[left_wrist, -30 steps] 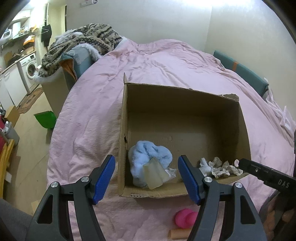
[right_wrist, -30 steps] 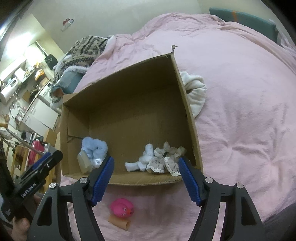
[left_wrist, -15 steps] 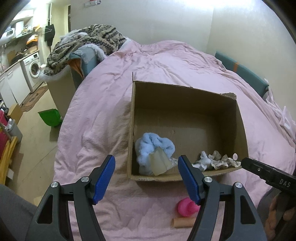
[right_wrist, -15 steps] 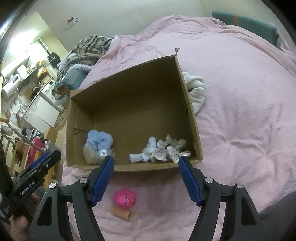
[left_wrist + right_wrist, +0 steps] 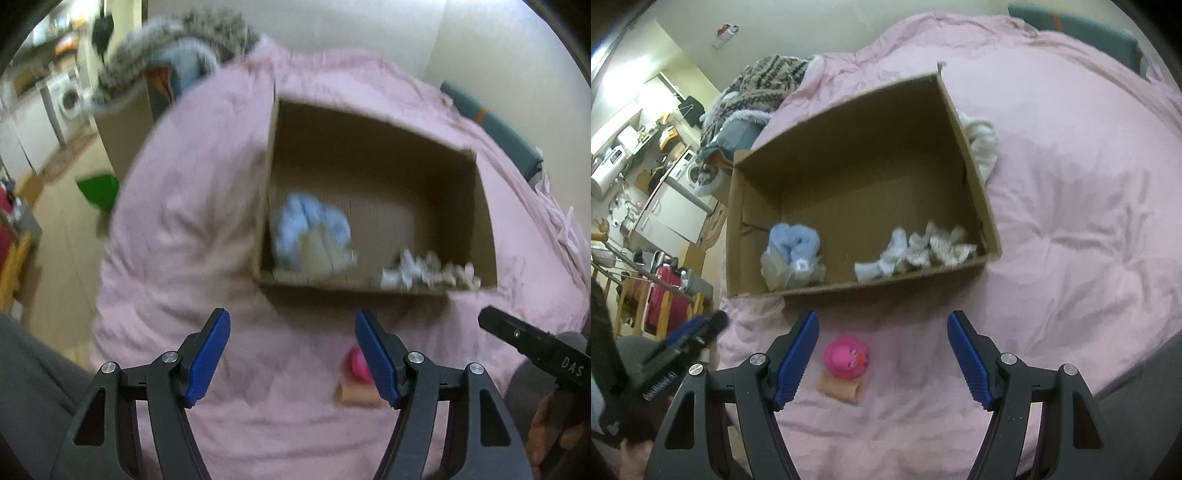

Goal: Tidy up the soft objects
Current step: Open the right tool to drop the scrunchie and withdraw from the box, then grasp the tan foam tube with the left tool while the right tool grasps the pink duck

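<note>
Left hand-held gripper (image 5: 291, 350): jaws spread apart, nothing between the blue pads, hovering above the pink bedspread (image 5: 177, 229); this view is motion-blurred. Right hand-held gripper (image 5: 882, 350): likewise released and empty, poised over the same bedspread. Nearest item, between the right gripper's fingers in its view: a pink plush toy (image 5: 846, 357) with a small face, lying on the bed and touching a short tan cardboard tube (image 5: 840, 391) just in front of it. Both sit outside the box, near its front wall. Beyond them, an open cardboard box (image 5: 982, 206) rests on the bed. Inside, against the front wall: a light blue fluffy cloth (image 5: 794, 242) with a clear wrapped item at the left, and a cluster of white and lace-trimmed socks (image 5: 919, 249) at the right. A white garment (image 5: 982, 147) lies on the bed just beside the box's right wall. Farther back, a patterned knit blanket (image 5: 764, 85) is heaped at the bed's edge.
</note>
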The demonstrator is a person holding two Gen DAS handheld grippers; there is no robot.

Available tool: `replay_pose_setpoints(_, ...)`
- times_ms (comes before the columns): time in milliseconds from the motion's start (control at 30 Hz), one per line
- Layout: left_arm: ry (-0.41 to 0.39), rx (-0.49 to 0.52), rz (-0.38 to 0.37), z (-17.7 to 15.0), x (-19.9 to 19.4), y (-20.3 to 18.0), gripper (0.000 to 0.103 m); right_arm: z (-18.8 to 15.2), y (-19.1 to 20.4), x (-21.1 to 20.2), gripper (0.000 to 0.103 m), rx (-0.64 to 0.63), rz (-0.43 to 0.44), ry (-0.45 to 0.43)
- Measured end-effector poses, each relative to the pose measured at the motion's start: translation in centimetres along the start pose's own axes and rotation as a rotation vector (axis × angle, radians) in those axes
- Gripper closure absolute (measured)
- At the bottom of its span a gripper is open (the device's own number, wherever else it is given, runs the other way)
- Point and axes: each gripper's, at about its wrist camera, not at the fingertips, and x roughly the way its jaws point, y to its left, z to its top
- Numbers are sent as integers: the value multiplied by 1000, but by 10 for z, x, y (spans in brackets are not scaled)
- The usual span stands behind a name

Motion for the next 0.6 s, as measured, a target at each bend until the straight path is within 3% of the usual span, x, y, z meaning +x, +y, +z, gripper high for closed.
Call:
replay_pose_setpoints(67,107,-21,-28,-9,20,-3,36,-2,-1,4,27,8,-11,22)
replay_pose_setpoints(233,286,-43,-114,-36,56,-17,36,-1,-7,14,27,39,-30,46)
replay_pose_setpoints(400,311,126,-99,-49,70,-53,36,1,-14,21,27,75,-31,71)
replay_pose_setpoints(533,332,174,-108,-57,79,-66,43,2,-17,24,27,91,-26,79)
replay_pose_setpoints(600,348,194,-99,-61,86,-69,61,2,-18,24,27,92,-25,84)
